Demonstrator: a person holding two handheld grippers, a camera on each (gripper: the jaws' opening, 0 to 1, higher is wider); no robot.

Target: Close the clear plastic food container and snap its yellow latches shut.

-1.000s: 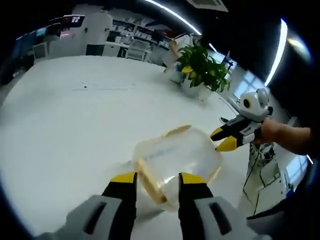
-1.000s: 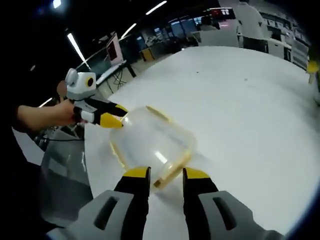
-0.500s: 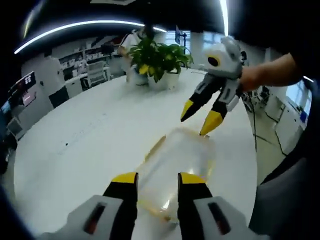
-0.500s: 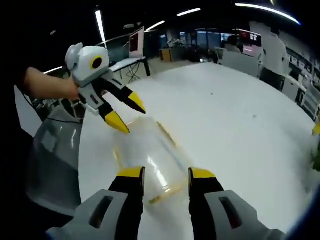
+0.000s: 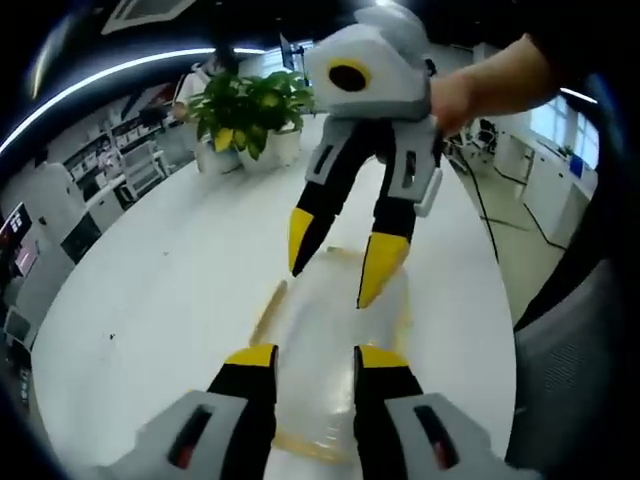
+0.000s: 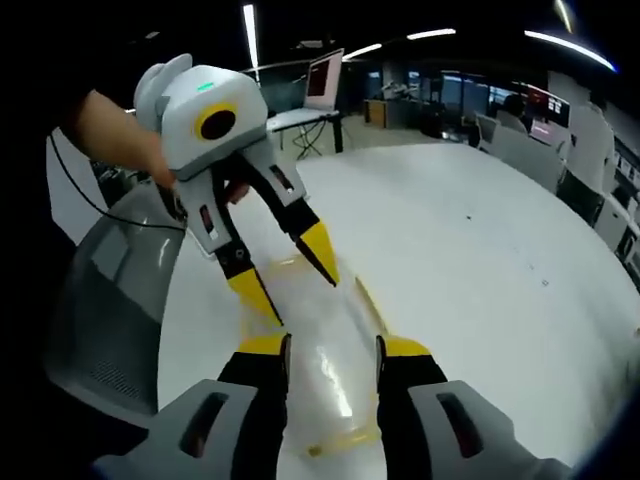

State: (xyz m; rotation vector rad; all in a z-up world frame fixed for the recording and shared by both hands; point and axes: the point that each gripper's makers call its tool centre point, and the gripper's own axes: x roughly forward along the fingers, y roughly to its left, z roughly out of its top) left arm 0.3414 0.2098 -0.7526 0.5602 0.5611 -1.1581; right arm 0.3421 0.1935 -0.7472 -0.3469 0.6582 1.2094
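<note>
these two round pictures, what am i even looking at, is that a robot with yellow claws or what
No robot: a person holds a hand-held gripper in each hand, and each carries a fisheye camera looking along its own two yellow-tipped jaws.

In the left gripper view, the left hand-held gripper rises from the bottom, and the right hand-held gripper reaches in from above, held by a hand.

The right gripper view shows the same scene from the opposite end.

Both grippers are open, their jaws spread over a clear plastic container with yellow edges. It lies on a white table; neither gripper is clamped on it.

A potted plant stands farther along the table, and a grey chair beside it.
</note>
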